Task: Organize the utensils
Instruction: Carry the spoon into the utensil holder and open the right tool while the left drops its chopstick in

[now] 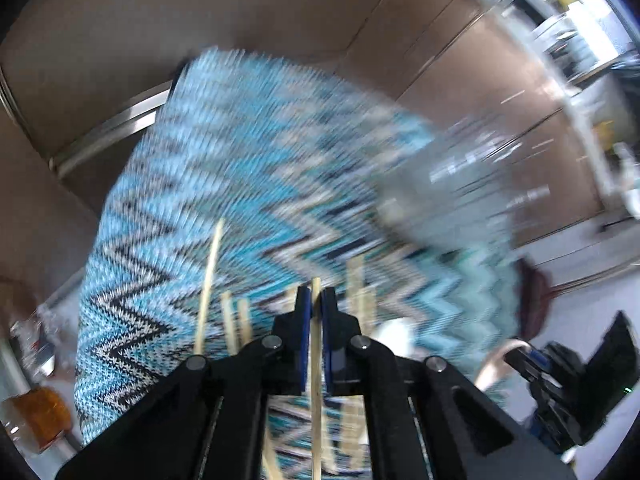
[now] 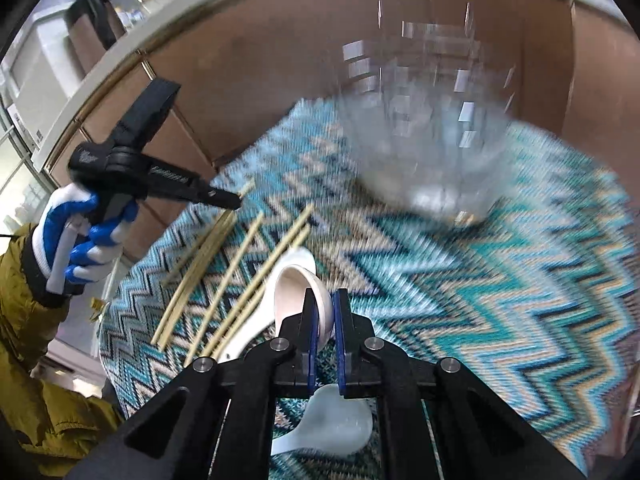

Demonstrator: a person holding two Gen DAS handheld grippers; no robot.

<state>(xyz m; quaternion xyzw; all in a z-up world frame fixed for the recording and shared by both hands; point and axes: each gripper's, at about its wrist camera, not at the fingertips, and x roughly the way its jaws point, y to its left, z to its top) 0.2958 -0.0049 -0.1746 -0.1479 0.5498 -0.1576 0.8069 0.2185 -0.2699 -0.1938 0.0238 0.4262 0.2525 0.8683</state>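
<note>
Left wrist view
My left gripper [image 1: 316, 300]: I see its two black tongs with blue pads pressed in on one chopstick [image 1: 316, 360]. The stick runs straight up between the pads and pokes out past the tips.
Other sticks: a few more chopsticks [image 1: 208, 280] lie on the mat just left and right of my tongs. They look blurry.
Mat: a blue, black and white zigzag mat [image 1: 224, 168] fills most of this view. It is blurry too.
Glass thing: a see-through container [image 1: 460, 168] shows at the right side over the mat. It is too blurry for me to say more.
My right gripper [image 1: 520, 360]: I see it low on the right, black, next to something pale and curved. I cannot tell from here what it holds.

Right wrist view
My right gripper [image 2: 325, 312]: its tongs are squeezed on the rim of a white spoon [image 2: 296, 292]. The spoon bowl sits between the blue pads.
Second spoon [image 2: 332, 424]: another white spoon lies on the mat, low down, under my tongs.
Sticks: the loose chopsticks [image 2: 236, 276] lie side by side on the mat, left of the held spoon.
My left gripper [image 2: 236, 202]: it is up on the left, in a hand with a blue and white glove [image 2: 76, 240]. Its tip is pinched on a chopstick [image 2: 246, 189].
Glass thing: the container [image 2: 432, 128] stands on the far part of the mat [image 2: 500, 300], well apart from the spoons.
</note>
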